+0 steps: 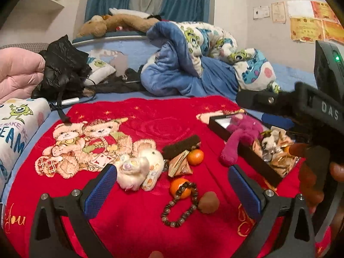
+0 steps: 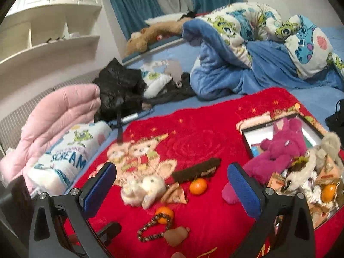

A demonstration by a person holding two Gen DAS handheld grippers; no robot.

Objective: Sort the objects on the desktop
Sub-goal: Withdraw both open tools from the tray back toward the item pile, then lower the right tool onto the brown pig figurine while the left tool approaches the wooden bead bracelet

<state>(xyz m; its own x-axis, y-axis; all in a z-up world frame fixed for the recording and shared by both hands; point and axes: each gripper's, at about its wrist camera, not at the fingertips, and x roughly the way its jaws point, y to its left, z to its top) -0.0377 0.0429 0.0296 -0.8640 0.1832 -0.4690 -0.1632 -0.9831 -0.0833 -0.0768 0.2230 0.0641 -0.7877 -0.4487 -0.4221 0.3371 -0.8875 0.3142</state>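
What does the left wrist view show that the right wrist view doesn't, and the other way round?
Only the left wrist view shows the right gripper from outside, plus certificates on the wall. Only the right wrist view shows the white shelves and a tangerine inside the box. Both share the red blanket, white plush, bead bracelet, magenta plush and black box; both grippers' jaws stand open.

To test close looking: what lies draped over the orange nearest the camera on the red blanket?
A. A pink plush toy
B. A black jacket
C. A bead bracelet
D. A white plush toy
C: the bead bracelet loops over that orange, while the white plush toy lies apart from it.
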